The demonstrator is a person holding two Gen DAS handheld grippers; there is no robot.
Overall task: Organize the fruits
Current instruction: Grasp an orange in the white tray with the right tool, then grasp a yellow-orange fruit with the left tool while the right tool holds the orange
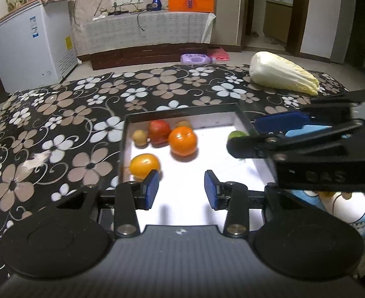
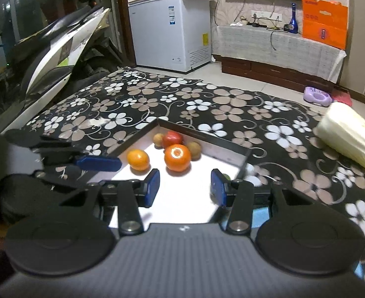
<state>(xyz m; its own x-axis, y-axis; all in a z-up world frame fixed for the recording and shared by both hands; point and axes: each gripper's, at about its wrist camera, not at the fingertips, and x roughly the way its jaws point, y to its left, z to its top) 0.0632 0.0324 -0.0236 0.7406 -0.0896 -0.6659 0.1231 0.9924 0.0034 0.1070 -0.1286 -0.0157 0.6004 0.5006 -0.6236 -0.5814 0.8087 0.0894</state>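
A black-rimmed white tray (image 1: 182, 110) (image 2: 202, 134) lies on the floral table. In it sit an orange (image 1: 183, 140) (image 2: 177, 157), a yellow-orange fruit (image 1: 144, 166) (image 2: 138, 160), a red fruit (image 1: 159, 131) (image 2: 173, 139), two small tan fruits (image 1: 140, 137) (image 2: 158, 139) and a green fruit (image 1: 237, 134) (image 2: 226, 176) near the right wall. My left gripper (image 1: 181, 188) is open and empty over the tray's near part. My right gripper (image 2: 185, 184) is open and empty over the tray; in the left wrist view it (image 1: 281, 130) reaches in from the right beside the green fruit.
A napa cabbage (image 1: 283, 74) (image 2: 351, 136) lies on the table at the far right. A white chest freezer (image 1: 30, 44), a TV cabinet (image 1: 147, 34) and a purple bottle (image 1: 197, 59) on the floor stand beyond the table. A scooter (image 2: 58, 49) stands at the left.
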